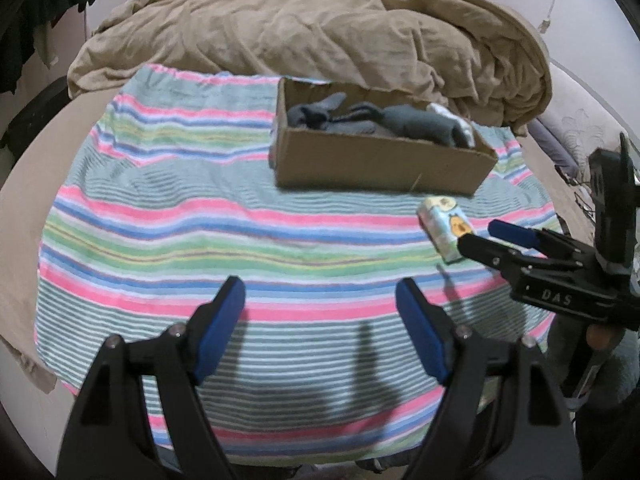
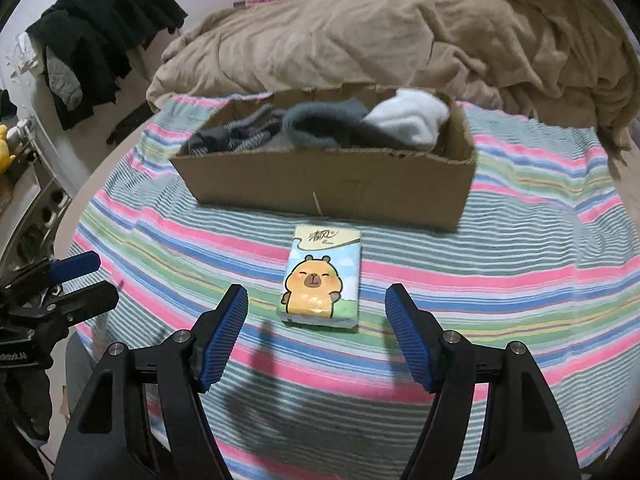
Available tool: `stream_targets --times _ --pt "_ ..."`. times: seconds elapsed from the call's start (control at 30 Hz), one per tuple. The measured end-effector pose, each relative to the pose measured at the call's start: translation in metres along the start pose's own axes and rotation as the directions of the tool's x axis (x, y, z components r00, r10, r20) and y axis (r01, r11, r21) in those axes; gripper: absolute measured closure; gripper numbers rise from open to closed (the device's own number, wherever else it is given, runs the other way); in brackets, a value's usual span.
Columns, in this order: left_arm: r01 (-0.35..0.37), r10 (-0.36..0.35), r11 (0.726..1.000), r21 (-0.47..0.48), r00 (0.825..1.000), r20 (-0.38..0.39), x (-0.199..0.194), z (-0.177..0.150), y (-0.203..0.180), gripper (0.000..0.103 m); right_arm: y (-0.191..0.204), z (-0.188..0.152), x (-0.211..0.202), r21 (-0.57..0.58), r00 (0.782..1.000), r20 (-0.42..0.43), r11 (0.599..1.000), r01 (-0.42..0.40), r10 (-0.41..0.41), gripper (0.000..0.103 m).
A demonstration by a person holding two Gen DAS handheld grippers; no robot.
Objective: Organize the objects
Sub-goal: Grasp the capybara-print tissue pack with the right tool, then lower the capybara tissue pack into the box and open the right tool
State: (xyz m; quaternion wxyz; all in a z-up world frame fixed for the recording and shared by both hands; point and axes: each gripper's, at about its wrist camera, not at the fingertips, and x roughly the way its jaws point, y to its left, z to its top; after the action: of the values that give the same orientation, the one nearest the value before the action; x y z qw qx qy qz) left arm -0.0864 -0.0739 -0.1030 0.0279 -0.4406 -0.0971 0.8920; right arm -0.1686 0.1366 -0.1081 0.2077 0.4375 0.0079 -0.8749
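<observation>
Right wrist view: wide-open, empty right hand-held gripper [image 2: 316, 308] faces a cartoon-capybara tissue pack [image 2: 322, 278] lying flat.

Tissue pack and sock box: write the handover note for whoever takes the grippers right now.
Left gripper: open, empty, over the striped towel.
Right gripper: open, empty, lined up just short of the tissue pack, not touching it.
Cardboard box sits beyond the pack and holds grey socks and a white sock.
Done: socks are boxed.
Left: the pack lies flat on the towel, outside the box; likely grasp it and place it inside.
</observation>
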Motion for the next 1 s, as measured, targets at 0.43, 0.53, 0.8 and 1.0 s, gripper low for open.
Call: stream_targets --times 0.43,0.53,0.8,1.0 --pt "-0.013 0.012 0.999 -0.039 1.0 -0.025 0.012 -0.004 0.019 0.024 0.008 -0.002 0.029 -0.007 0.999 -0.046 1.0 0.008 -0.008 0.054" --pt "-0.009 0.009 0.999 -0.04 1.0 -0.015 0.008 -0.003 0.019 0.024 0.016 0.001 0.02 -0.029 0.999 -0.033 1.0 -0.008 0.007 0.054" --pt "-0.006 0.007 0.999 -0.037 1.0 0.021 -0.004 0.006 0.02 0.024 0.035 0.026 -0.019 -0.072 0.997 0.057 0.996 -0.052 0.057 0.054" --pt "-0.016 0.017 0.999 -0.036 0.999 0.049 -0.009 0.018 0.024 0.024 0.038 0.051 -0.027 -0.086 0.993 0.105 0.995 -0.048 0.057 0.054"
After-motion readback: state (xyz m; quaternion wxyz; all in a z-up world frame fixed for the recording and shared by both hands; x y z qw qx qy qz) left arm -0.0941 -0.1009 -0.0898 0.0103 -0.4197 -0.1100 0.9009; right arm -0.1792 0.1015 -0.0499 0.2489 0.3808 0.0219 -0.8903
